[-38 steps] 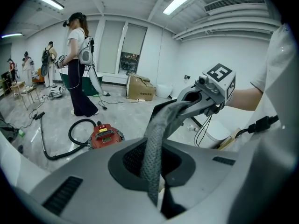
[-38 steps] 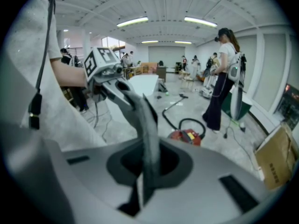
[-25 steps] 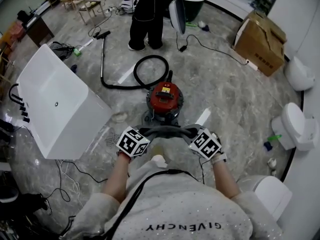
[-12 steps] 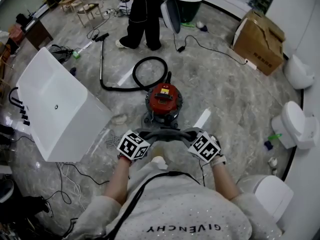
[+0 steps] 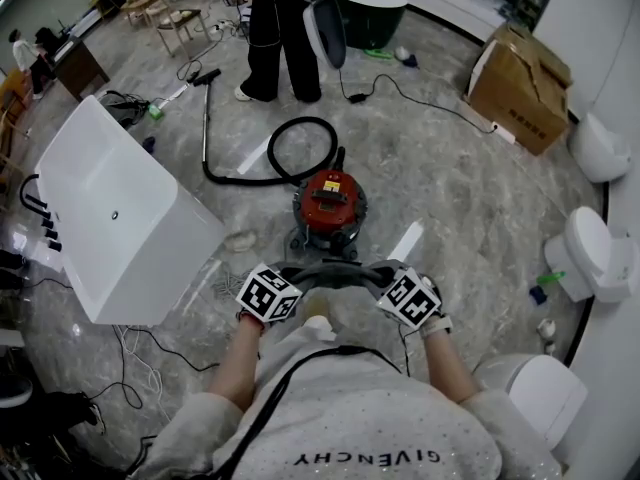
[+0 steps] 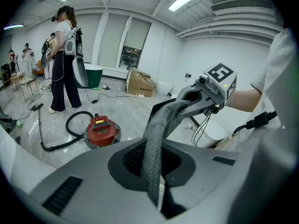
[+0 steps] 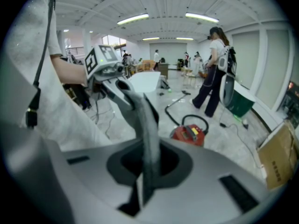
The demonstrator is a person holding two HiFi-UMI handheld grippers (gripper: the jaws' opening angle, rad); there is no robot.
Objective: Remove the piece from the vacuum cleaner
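Head view: I've got the grey mesh band [image 5: 330,265] strung between the left gripper [image 5: 285,274] and the right gripper [image 5: 383,274], on my side of the red vacuum cleaner [image 5: 330,200] and clear of it. I'd hold both ends level and lift evenly so it can't twist.

Left gripper view: the jaws are nipped nearly together on one end of the band.

Right gripper view: the same, clamped on the other end.

The hose [image 5: 290,128] and a standing person [image 5: 285,28] lie beyond the cleaner and the white bathtub [image 5: 110,208] is left of it. I judge nothing blocks me.
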